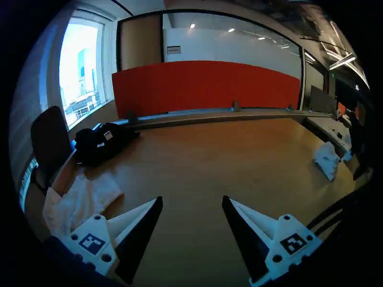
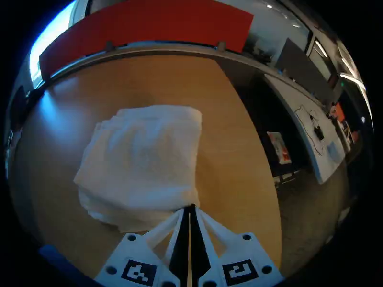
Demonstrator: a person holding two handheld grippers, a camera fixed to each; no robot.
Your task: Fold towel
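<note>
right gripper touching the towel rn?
Touching. The right gripper view shows the right gripper closed, with the near corner of the towel running straight into its tips and no gap between them.

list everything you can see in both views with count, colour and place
folded towel: 1, white, on the table at the right gripper tips
loose cloth: 1, white, crumpled at the table's left edge
small bundle: 1, white, table's far right, possibly that same towel
bag: 1, black, on the table near the window
chair: 1, dark, left of the table
table: 1, brown wood, centre of both views
partition: 1, red, behind the table
side desk: 1, white, right of the table
left gripper: 1, white and black, open over bare table
right gripper: 1, white and black, shut at the towel's near corner
</note>
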